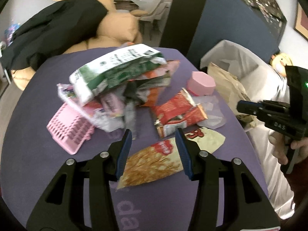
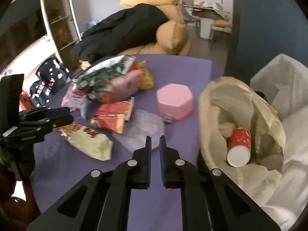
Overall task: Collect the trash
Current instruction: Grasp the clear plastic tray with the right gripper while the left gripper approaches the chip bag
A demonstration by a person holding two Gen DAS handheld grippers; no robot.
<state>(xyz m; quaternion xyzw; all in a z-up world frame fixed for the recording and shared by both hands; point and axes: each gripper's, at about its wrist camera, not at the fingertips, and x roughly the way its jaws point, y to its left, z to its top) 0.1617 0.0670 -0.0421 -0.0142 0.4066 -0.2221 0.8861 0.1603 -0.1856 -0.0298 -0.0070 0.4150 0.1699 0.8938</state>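
Note:
Snack wrappers lie on a purple table (image 1: 48, 169). A flat noodle-print packet (image 1: 154, 163) lies under my open left gripper (image 1: 154, 134), which hovers above it, empty. Beyond are a red wrapper (image 1: 177, 113), a green-and-white bag (image 1: 115, 71) on a pile, and a clear plastic piece (image 2: 140, 132). My right gripper (image 2: 155, 140) is nearly shut and empty, above the table edge beside the clear plastic. A brown paper trash bag (image 2: 240, 100) to its right holds a red paper cup (image 2: 239, 146).
A pink basket (image 1: 69, 130) lies at the pile's left. A pink hexagonal box (image 2: 175, 102) stands mid-table. A white-lined bin (image 2: 284, 77) sits behind the paper bag. A tan sofa with a black coat (image 1: 50, 30) is beyond the table.

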